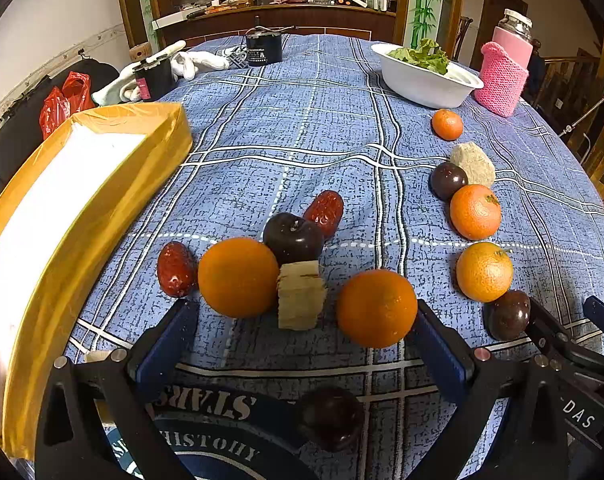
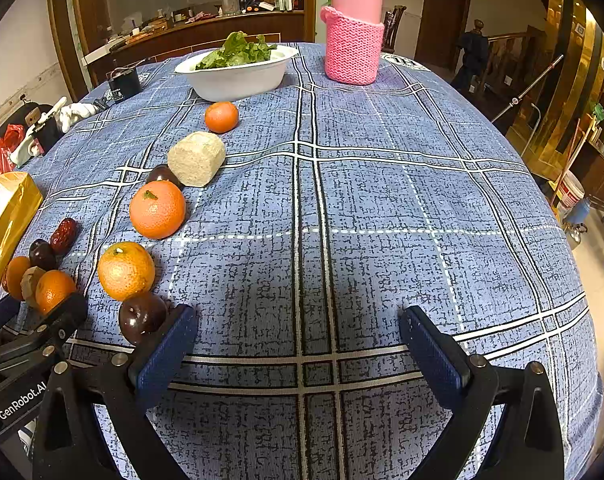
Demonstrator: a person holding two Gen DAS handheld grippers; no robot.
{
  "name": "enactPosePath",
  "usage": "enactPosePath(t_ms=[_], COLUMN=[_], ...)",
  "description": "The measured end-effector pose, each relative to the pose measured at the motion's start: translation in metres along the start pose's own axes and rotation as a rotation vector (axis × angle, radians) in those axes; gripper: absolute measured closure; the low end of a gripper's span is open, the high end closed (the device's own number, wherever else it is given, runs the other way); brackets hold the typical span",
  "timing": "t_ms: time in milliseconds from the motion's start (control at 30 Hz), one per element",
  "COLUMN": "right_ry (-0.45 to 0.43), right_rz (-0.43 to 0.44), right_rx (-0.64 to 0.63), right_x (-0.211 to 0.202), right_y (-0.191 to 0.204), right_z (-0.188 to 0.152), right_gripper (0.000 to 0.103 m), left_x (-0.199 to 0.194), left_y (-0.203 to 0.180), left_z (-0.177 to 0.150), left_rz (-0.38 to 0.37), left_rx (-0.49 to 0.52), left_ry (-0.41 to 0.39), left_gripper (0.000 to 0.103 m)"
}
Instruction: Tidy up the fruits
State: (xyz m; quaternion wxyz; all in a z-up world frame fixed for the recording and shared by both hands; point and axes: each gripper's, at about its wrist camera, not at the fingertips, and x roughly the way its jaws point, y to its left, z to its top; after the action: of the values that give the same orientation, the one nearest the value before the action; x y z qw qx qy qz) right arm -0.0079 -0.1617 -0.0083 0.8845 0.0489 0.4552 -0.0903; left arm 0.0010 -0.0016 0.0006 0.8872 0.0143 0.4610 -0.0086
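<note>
Left wrist: orange [image 1: 377,308] against right jaw.

The table wears a blue cloth [image 2: 381,208] with a rough woven look and white lines, and the left gripper [image 1: 302,332] has matt blue pads [image 1: 437,344] on black plastic arms with shiny metal screws. Just in front of it sit two oranges [image 1: 238,276] with dull, bumpy skin, a glossy dark plum [image 1: 294,238], two shiny red dates [image 1: 176,269] and a rough, crumbly tan block [image 1: 300,295]. Far ahead of the right gripper [image 2: 298,344] stand a smooth white bowl [image 2: 238,76] and a pink bottle [image 2: 355,2] in a fuzzy knitted sleeve [image 2: 353,48].
</note>
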Motion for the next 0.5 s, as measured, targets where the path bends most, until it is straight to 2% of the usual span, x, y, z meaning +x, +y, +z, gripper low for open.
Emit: enactPosePath(t_ms=[500], right_ry=[0.004], right_rz=[0.004], right_rx=[0.000], right_x=[-0.0002], right_y=[-0.0007], right_z=[-0.0002], right_gripper=[0.000], left_x=[-0.0002], left_y=[-0.0005], left_z=[-0.0001], left_rz=[-0.002], left_rx=[-0.001], left_ry=[-0.004], left_gripper=[0.000])
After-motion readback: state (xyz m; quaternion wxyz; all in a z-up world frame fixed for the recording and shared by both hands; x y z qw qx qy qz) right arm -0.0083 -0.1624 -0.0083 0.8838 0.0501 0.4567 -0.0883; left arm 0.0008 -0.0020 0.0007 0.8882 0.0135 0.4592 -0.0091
